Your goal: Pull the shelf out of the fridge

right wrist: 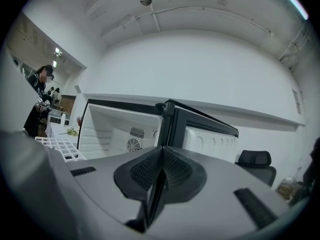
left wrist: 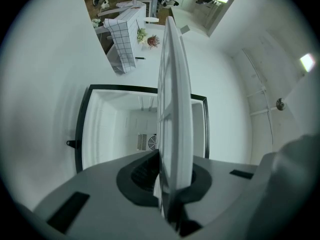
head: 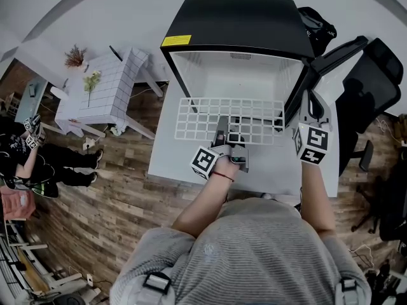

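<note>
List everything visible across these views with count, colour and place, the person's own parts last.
fridge: one, black outside, white inside, on the table, door open
fridge door: one, black, swung open at right
shelf: one, white wire grid, out in front of the fridge opening
table: one, white, under the fridge
side table: one, white checked cloth, far left
flowers: two bunches, reddish and pale green, on the side table
office chair: one, black, right of the fridge
bystander: one, dark clothes, left edge
left gripper: one, grey, fingers shut on the shelf's front edge
right gripper: one, grey, fingers together, empty, by the door
</note>
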